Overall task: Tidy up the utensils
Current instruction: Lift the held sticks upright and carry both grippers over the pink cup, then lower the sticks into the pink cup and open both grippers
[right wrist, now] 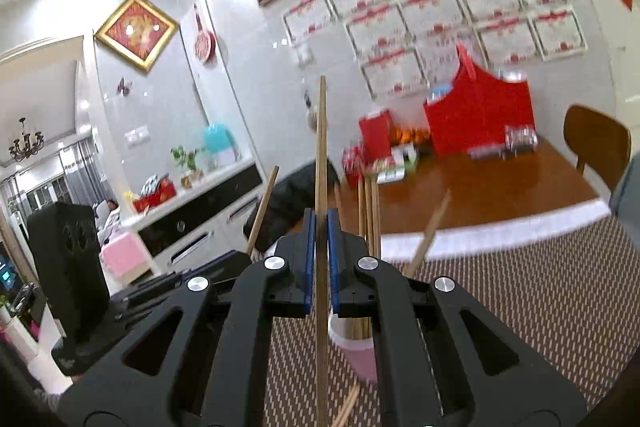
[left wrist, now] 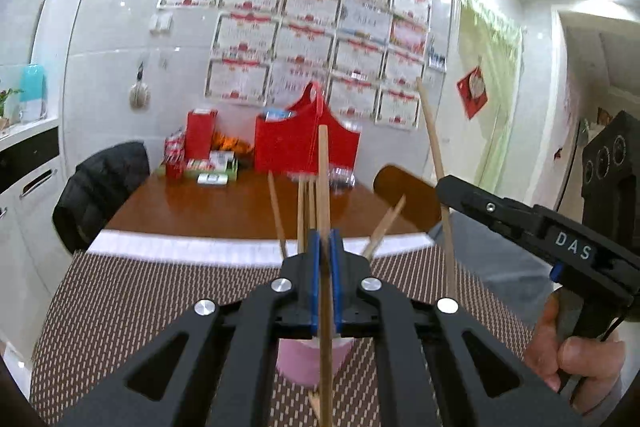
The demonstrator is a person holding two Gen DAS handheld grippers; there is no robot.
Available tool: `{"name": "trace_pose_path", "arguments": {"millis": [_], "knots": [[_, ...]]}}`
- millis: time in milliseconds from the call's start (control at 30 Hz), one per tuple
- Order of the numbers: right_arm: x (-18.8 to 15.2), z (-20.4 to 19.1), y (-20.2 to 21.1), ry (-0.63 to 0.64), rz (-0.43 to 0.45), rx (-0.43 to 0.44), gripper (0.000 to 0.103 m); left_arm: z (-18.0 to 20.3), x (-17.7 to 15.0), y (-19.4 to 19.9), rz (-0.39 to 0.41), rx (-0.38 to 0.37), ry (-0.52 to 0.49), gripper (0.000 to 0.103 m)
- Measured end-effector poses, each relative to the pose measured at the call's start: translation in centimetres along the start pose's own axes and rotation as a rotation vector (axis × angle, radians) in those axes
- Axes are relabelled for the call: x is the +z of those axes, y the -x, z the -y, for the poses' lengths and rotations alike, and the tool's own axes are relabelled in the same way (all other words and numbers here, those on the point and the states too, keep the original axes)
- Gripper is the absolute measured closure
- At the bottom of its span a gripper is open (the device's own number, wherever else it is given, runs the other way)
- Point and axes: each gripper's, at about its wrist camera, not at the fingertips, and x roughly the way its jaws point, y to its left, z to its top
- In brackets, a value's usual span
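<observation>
Woven matting (left wrist: 120,307) covers my tabletop; with each tool, left (left wrist: 325,247) and right (right wrist: 319,227), clamped on one chopstick (left wrist: 323,163), I should lower both upright into the pink cup (right wrist: 360,351) at frame bottom.

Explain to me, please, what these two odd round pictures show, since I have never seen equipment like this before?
No robot here: a person holds a handheld two-finger gripper in each hand. Each picture comes from a wide-angle camera on one gripper, looking along its fingers.

In the left wrist view, the left gripper is shut on a wooden chopstick. To its right you see the right gripper, gripped by the person's hand, shut on another chopstick.

The right wrist view shows that same gripper from its own camera.

Below stands a pink cup holding more chopsticks on a woven brown placemat, where a few loose sticks also lie.
</observation>
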Motion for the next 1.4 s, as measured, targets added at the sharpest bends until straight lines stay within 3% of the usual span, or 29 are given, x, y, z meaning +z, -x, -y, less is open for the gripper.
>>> {"name": "trace_pose_path", "arguments": {"millis": [200,467,733,1033,1400], "knots": [[2.8,0.7,-2.5,-0.004,0.076,-0.017,0.097,-0.7,2.7,-2.8,0.073,-0.065,0.038,0.098],[2.9,2.6,-6.9,-0.011,0.095,-0.052,0.097,-2.0,3.2,-7.5,0.149,-0.126,0.114,0.098],[1.5,4.1,-9.0,-0.005,0.075,-0.082,0.096,-2.8,1.3,-10.9,0.176,-0.12,0.145,0.098],[0.5,4.2,-9.8,0.032,0.055,-0.099,0.096,-3.1,-0.7,-12.2,0.184,-0.086,0.145,0.098],[-1.3,4.1,-10.0,0.05,0.001,-0.112,0.096,-4.0,-3.6,-13.1,0.139,-0.042,0.154,0.097]]}}
